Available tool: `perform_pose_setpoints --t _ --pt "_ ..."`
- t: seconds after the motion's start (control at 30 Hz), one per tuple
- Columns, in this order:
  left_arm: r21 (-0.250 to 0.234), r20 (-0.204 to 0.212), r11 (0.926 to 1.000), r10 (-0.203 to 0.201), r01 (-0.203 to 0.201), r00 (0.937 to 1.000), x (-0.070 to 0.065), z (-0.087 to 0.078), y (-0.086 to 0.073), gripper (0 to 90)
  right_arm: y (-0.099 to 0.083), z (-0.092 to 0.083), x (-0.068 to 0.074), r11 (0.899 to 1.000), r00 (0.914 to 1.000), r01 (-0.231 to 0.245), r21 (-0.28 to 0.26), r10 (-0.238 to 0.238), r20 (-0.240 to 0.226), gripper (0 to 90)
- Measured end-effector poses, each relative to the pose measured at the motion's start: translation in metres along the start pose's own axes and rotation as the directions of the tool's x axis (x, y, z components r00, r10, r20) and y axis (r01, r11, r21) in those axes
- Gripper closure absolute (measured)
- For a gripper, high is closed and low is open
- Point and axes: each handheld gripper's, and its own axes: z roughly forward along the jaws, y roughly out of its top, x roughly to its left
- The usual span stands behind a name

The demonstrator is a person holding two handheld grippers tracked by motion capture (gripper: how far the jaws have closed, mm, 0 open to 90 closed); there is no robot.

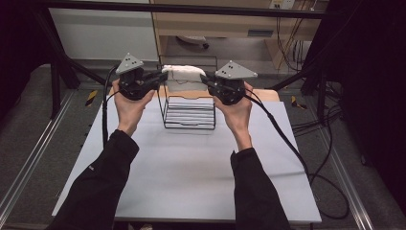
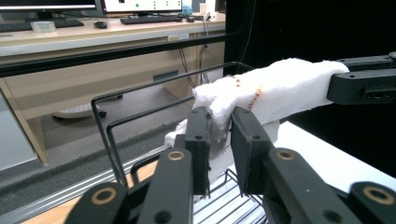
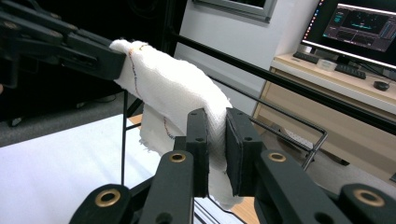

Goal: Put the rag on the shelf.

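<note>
A white cloth (image 1: 182, 74) with a thin coloured stitch line is stretched between my two grippers, just above the far top rail of a black wire rack (image 1: 189, 112). My left gripper (image 1: 160, 76) is shut on the cloth's left end, with fabric (image 2: 280, 88) bunched between its jaws (image 2: 219, 114). At the other end my right gripper (image 1: 206, 79) is shut on the cloth (image 3: 177, 93), which sits squeezed between its pads (image 3: 215, 114). The cloth's lower edge hangs down toward the rack's rails (image 2: 107, 135).
The rack stands at the far middle of a white table (image 1: 191, 177), partly on a wooden board (image 1: 268, 94). Black frame bars (image 1: 191, 8) cross behind it. Cables (image 1: 287, 143) trail off the right side. A desk with monitors (image 3: 364, 28) lies beyond.
</note>
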Motion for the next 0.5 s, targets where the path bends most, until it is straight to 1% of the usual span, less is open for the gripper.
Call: perform_pose_setpoints --t 0.07,0.17,0.23,0.33,0.43,0.5 --pt "0.002 0.0 1.0 -0.004 0.004 1.0 0.002 -0.005 0.003 74.0 -0.001 0.0 0.001 1.0 1.0 0.005 0.001 -0.005 -0.001 80.7" --pt "-0.011 -0.003 0.9998 -0.018 0.018 0.9998 0.006 -0.013 0.011 72.3 -0.004 0.0 0.001 1.0 1.0 0.003 -0.002 -0.003 -0.007 80.7" --pt "-0.014 -0.016 0.9996 -0.026 0.026 0.9995 0.007 -0.016 0.018 72.8 -0.006 -0.001 0.002 1.0 0.9999 0.001 -0.003 -0.001 -0.01 80.7" --pt "-0.002 -0.033 0.9995 -0.031 0.031 0.999 0.009 -0.013 0.028 75.8 -0.009 -0.001 0.002 1.0 0.9999 0.002 -0.003 -0.003 -0.014 80.7" --pt "0.014 -0.028 0.9989 -0.043 0.044 0.9987 0.01 -0.007 0.035 80.7 -0.01 -0.001 0.003 1.0 0.9998 0.014 -0.002 -0.014 -0.016 80.7" --pt "0.023 -0.031 0.999 -0.038 0.038 0.9988 0.01 -0.002 0.039 83.6 -0.011 -0.001 0.003 1.0 0.9997 0.014 0.001 -0.014 -0.018 80.7"
